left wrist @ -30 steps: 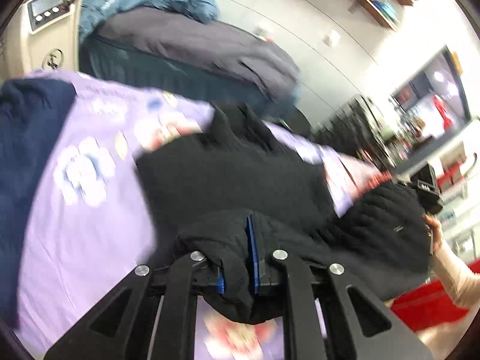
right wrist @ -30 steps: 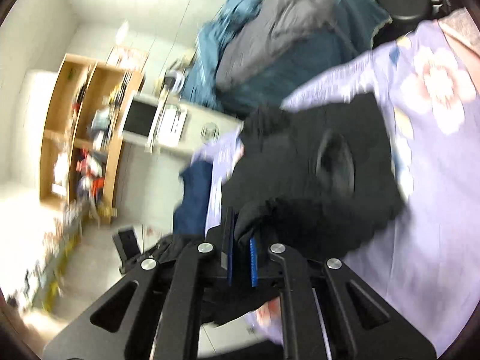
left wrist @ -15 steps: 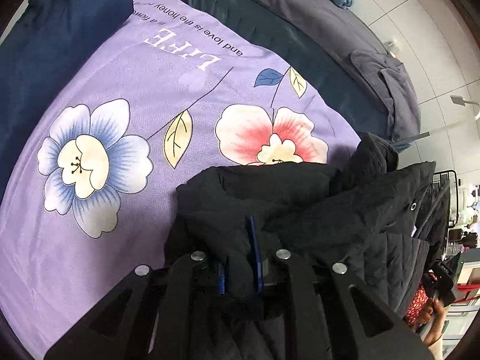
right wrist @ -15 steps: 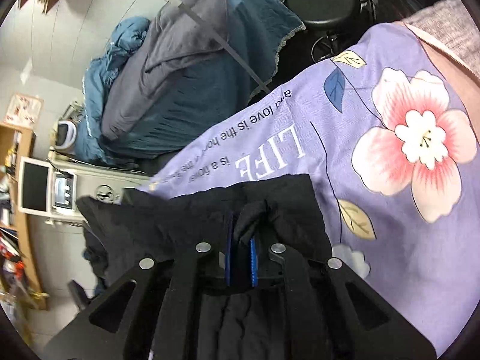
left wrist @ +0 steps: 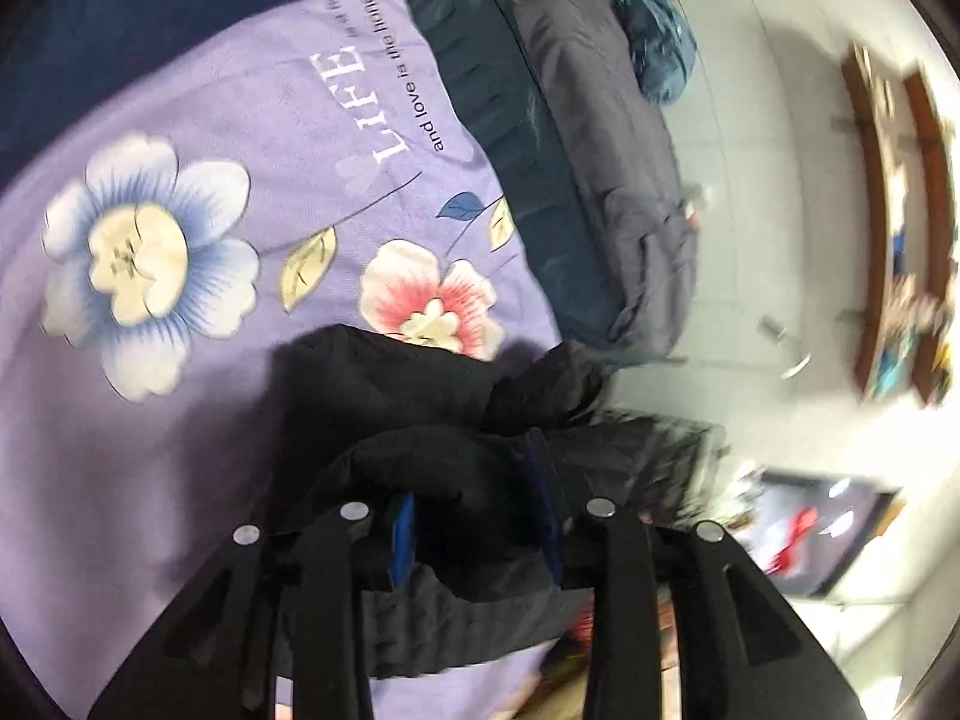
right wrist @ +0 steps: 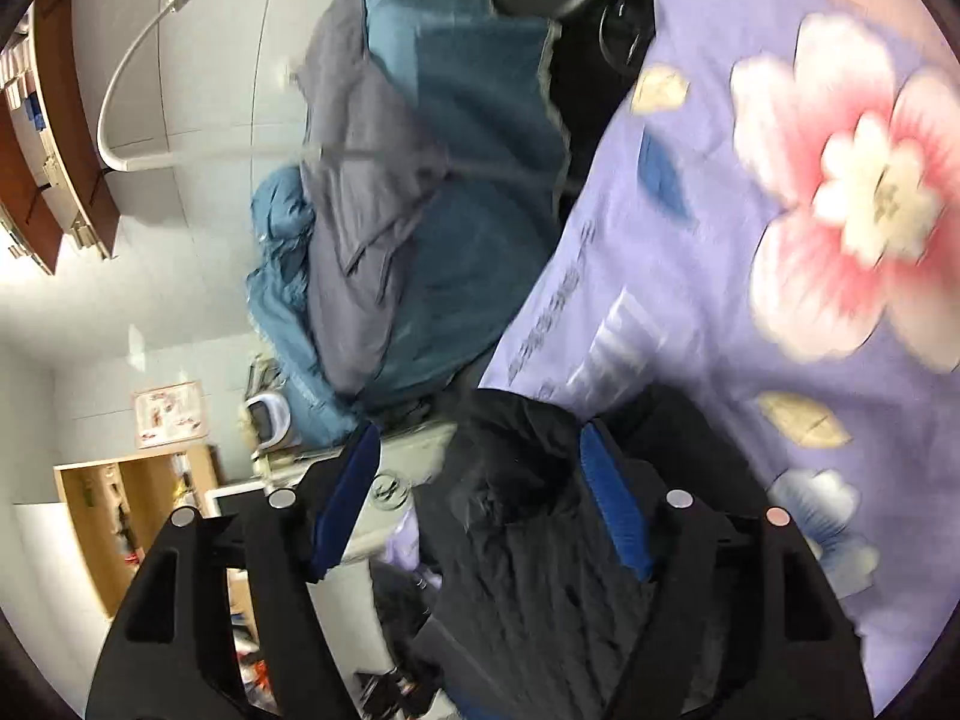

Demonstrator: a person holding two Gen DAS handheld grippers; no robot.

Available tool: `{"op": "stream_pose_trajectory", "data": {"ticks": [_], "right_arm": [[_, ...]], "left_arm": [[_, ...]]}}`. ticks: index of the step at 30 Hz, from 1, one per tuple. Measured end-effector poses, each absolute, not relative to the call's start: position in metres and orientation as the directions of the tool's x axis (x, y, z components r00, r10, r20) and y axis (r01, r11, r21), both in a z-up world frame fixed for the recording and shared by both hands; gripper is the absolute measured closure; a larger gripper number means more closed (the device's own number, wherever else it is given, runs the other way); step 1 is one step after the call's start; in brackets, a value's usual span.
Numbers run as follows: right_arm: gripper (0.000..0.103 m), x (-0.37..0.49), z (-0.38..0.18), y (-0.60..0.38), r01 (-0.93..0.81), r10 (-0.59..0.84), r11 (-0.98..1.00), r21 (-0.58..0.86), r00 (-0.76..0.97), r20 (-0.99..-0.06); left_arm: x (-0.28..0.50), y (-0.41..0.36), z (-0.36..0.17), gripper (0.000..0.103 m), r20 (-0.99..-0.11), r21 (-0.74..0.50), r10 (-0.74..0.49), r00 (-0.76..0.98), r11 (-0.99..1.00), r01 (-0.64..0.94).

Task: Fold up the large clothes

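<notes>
A black quilted jacket (left wrist: 432, 420) lies bunched on a purple floral sheet (left wrist: 198, 360). My left gripper (left wrist: 474, 498) stands open with a fold of the jacket lying loose between its blue pads. In the right wrist view the jacket (right wrist: 540, 570) lies under and between the fingers of my right gripper (right wrist: 480, 480), which is wide open; its blue pads are far apart and do not pinch the cloth.
A dark navy garment (left wrist: 120, 18) lies at the sheet's far left. A pile of teal and grey bedding (right wrist: 408, 192) sits beyond the sheet's edge. A wooden shelf (right wrist: 114, 516), a white lamp arm (right wrist: 138, 60) and a screen (left wrist: 822, 534) stand around the room.
Both grippers have opened and let go of the black jacket, which now rests on the sheet. Both views have swung and are blurred with motion.
</notes>
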State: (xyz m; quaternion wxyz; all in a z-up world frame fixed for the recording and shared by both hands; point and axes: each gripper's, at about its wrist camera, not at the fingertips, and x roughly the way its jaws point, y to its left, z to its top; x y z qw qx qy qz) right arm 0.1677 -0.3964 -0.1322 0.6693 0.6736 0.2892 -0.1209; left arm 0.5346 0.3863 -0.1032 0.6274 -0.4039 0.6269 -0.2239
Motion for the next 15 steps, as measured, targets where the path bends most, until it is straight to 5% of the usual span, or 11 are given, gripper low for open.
{"op": "stream_pose_trajectory", "data": {"ticks": [3,7,10,13,15], "right_arm": [[0.033,0.172,-0.094,-0.379,0.558,0.195,0.311,0.769,0.755,-0.626],[0.032,0.18,-0.046,-0.305,0.422,0.141,0.747,0.513,0.654,-0.743],[0.028,0.169,-0.042,-0.257,0.299,0.16,0.852,0.43,0.633,-0.757],[0.028,0.159,-0.052,-0.215,0.21,0.178,0.91,0.357,0.579,-0.795],[0.028,0.155,-0.06,-0.188,0.158,0.162,0.943,0.292,0.55,-0.819]], "left_arm": [[0.537,0.394,-0.108,0.069,-0.574,-0.801,-0.811,0.114,0.527,-0.286],[0.534,0.4,-0.099,0.067,-0.517,-0.84,-0.848,0.114,0.478,-0.258],[0.534,0.419,-0.095,0.062,-0.481,-0.852,-0.865,0.143,0.422,-0.31],[0.533,0.451,-0.051,0.025,-0.61,-0.792,-0.732,0.303,0.567,-0.227],[0.528,0.462,-0.024,0.015,-0.643,-0.757,-0.667,0.377,0.627,-0.183]]}}
